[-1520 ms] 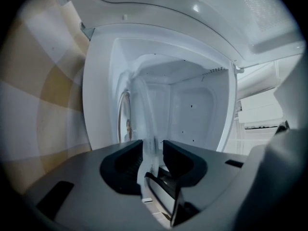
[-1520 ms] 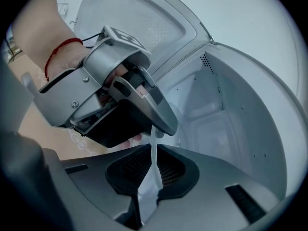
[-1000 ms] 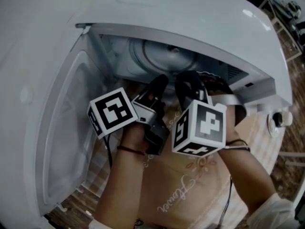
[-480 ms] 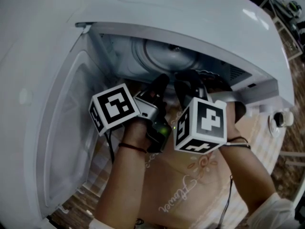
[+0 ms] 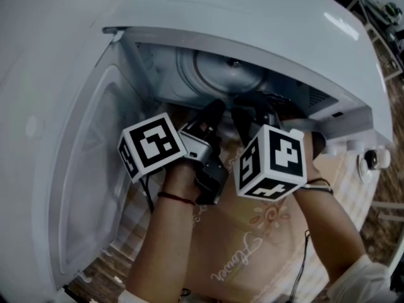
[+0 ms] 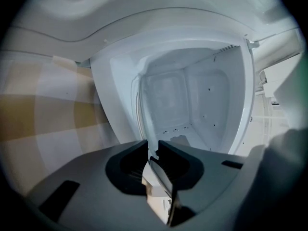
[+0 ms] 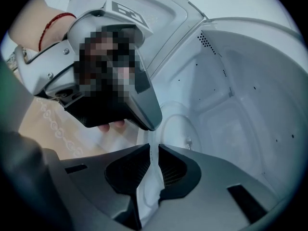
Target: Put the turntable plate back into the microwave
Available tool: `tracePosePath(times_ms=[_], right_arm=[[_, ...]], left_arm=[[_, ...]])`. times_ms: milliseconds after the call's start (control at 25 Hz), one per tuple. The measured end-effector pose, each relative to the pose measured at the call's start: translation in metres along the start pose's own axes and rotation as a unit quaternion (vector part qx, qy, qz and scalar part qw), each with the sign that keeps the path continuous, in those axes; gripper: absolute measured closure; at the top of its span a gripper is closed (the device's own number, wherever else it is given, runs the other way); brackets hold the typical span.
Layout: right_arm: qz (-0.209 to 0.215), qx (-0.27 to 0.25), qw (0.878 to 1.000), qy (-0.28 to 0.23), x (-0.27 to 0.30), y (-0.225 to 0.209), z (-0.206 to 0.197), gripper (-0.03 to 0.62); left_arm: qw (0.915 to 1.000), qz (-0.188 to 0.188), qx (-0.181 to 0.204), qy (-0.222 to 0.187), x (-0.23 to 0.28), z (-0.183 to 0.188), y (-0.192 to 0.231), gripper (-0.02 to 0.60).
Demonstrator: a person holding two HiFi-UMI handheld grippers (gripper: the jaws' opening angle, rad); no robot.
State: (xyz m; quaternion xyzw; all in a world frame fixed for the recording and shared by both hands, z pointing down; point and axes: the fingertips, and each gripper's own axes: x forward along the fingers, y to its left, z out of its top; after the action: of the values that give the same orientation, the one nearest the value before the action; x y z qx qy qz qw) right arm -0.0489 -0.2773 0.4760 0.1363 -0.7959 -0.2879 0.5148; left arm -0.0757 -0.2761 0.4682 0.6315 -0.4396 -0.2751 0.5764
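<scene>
The clear glass turntable plate (image 5: 221,81) lies low inside the white microwave's cavity (image 5: 158,74), and both grippers hold its near rim. My left gripper (image 5: 211,112) is shut on the rim, which shows as a thin glass edge between its jaws (image 6: 152,146). Beside it on the right, my right gripper (image 5: 252,109) is shut on the same rim (image 7: 153,150). In the right gripper view the plate (image 7: 180,124) spreads over the cavity floor, with a small hub showing at its middle. The left gripper's black fingers (image 7: 142,107) reach in from the upper left.
The microwave's door (image 5: 82,169) stands open at the left, close to my left arm. The cavity's upper edge (image 5: 252,49) overhangs both grippers. A beige flowered cloth (image 5: 240,245) covers the table in front. A round knob (image 5: 369,158) sticks out at the right.
The right gripper's marker cube has shifted slightly up and to the right and turned a little. The left gripper has stayed in place. Both still grip the plate.
</scene>
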Motion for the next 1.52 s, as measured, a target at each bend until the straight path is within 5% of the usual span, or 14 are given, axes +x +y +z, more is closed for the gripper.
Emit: tracePosePath(times_ms=[600,1000,1280,1520], right_arm=[[-0.015,-0.049,0.999,-0.003,0.001,0.002,0.002,0.525],[-0.065,-0.076,0.995,-0.001,0.0,0.001,0.002,0.525],[-0.037,-0.051,0.998,-0.005,0.0,-0.002,0.0,0.498],[-0.037,-0.05,0.998,-0.005,0.0,-0.004,0.001,0.488]], left_arm=[[0.9989,-0.029,-0.034,-0.009,-0.009,0.001,-0.007,0.512],[0.9976,-0.057,-0.038,-0.011,0.002,0.001,-0.013,0.546],[0.997,-0.068,-0.036,-0.014,0.005,0.002,-0.016,0.561],[0.9959,-0.031,-0.072,-0.045,-0.008,0.0,-0.014,0.526]])
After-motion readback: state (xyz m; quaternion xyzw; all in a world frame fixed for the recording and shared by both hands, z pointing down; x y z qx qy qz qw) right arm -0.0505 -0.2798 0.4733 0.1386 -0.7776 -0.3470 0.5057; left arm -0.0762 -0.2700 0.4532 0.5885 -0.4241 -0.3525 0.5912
